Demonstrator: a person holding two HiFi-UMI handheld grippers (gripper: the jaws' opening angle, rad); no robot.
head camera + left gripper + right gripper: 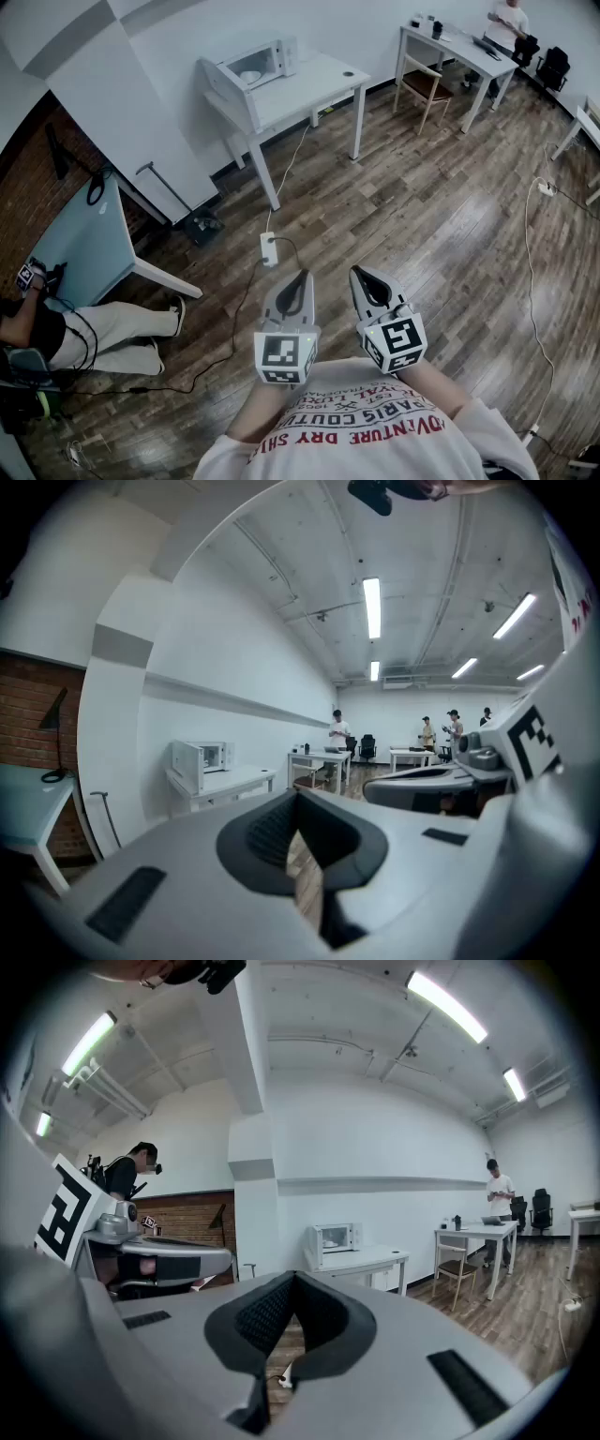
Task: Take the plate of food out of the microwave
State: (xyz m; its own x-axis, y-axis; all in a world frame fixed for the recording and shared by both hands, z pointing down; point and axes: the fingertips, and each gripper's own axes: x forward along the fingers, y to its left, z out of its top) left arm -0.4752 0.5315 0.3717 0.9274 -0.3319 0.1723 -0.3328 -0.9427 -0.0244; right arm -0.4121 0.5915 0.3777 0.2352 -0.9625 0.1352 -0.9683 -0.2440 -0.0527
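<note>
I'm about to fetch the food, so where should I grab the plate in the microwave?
Probably its front rim: the plate lies flat inside the microwave, walled on the other sides. Come level through the open front, beside the swung-out door.

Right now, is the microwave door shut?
No: the microwave has its door swung open to one side, and a plate shows inside.
</note>
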